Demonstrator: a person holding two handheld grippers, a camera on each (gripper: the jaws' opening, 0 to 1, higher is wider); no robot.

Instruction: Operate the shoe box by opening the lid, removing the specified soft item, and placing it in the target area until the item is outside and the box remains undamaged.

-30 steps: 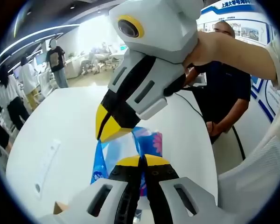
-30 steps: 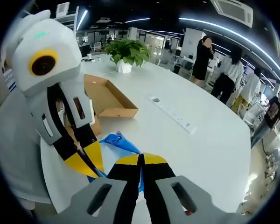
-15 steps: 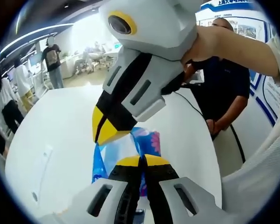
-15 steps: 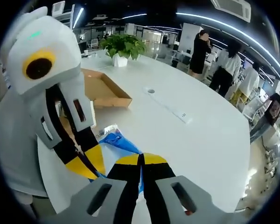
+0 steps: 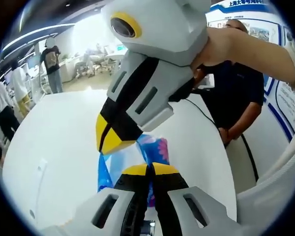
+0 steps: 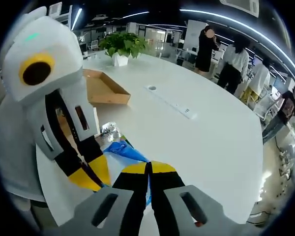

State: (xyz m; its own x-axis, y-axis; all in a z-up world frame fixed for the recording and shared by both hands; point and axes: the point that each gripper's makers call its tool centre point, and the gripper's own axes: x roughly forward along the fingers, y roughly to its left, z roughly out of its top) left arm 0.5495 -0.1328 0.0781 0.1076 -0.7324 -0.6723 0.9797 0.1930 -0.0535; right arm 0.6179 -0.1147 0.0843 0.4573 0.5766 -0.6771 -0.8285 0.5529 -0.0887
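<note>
The blue soft packet (image 5: 137, 155) carries white and pink print, but no word on it can be read; blue lettering on the wall panels behind a standing person is too small to make out. In the left gripper view the left gripper (image 5: 148, 169) has its yellow-tipped fingers (image 5: 137, 170) pressed together on the near edge of the packet, and the right gripper (image 5: 108, 140) comes down from above with its fingers together on the packet's far edge. In the right gripper view the right gripper (image 6: 148, 167) pinches the same blue packet (image 6: 122, 149) above the white worktop (image 6: 206, 142). The open cardboard shoe box (image 6: 102, 87) lies near the worktop's far edge, beside a potted plant (image 6: 122, 47).
</note>
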